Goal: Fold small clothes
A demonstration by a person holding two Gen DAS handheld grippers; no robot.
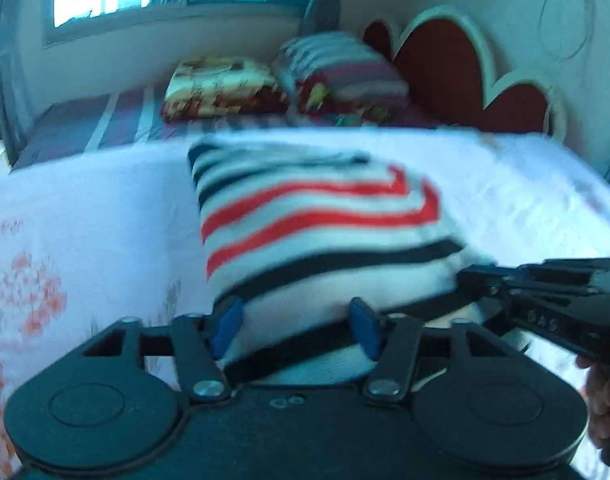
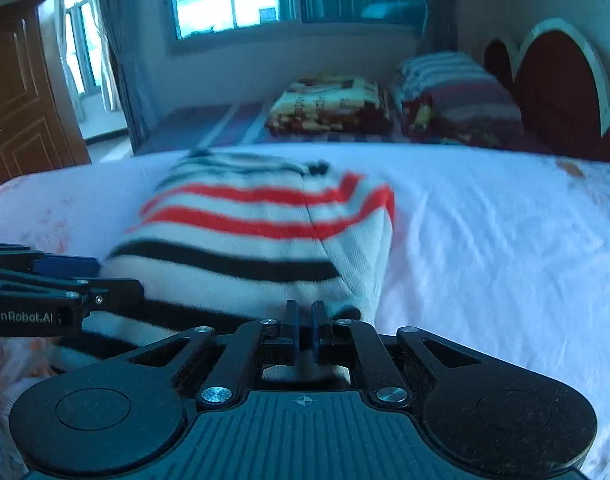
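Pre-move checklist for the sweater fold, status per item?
1. Right gripper shut on the near edge of the sweater: ok.
2. Left gripper gripping the sweater: not ok, fingers spread with the fabric between them.
3. Sweater lying on the white sheet: ok.
4. Far half of the sweater flat: cannot tell, blurred.
5. Grippers apart from each other: ok, side by side at the near edge.
6. Blanket and pillow clear of the sweater: ok.

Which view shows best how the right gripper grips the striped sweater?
The right wrist view: the right gripper shows its blue pads nearly shut on the striped sweater near its edge. The left wrist view shows that gripper only side-on, its tips against the sweater, blurred.
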